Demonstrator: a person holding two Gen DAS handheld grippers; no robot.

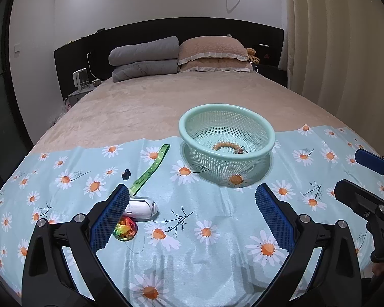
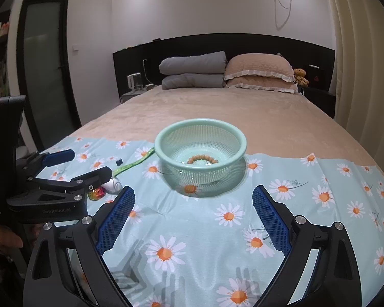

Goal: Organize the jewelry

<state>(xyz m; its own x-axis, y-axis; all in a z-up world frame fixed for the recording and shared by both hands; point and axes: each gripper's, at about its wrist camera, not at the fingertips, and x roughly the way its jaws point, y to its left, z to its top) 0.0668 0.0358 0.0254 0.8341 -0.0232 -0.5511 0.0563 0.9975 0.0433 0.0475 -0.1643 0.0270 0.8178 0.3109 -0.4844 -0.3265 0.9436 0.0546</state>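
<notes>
Both grippers, left point(image 1: 192, 204) and right point(image 2: 193, 203), gape wide and empty; bead bracelet point(image 1: 229, 147) in basket point(image 1: 192, 125) at 12 o'clock.

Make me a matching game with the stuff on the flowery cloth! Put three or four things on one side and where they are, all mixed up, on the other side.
Things:
1. bead bracelet
2. green strap
3. shiny rainbow ball
4. small black piece

Places:
A. lying flat on the cloth, left of the basket, running away from the camera
B. right next to the left gripper, by its left finger
C. inside the basket
D. alone on the cloth, just left of the green strap

Pairs: 1-C, 2-A, 3-B, 4-D
</notes>
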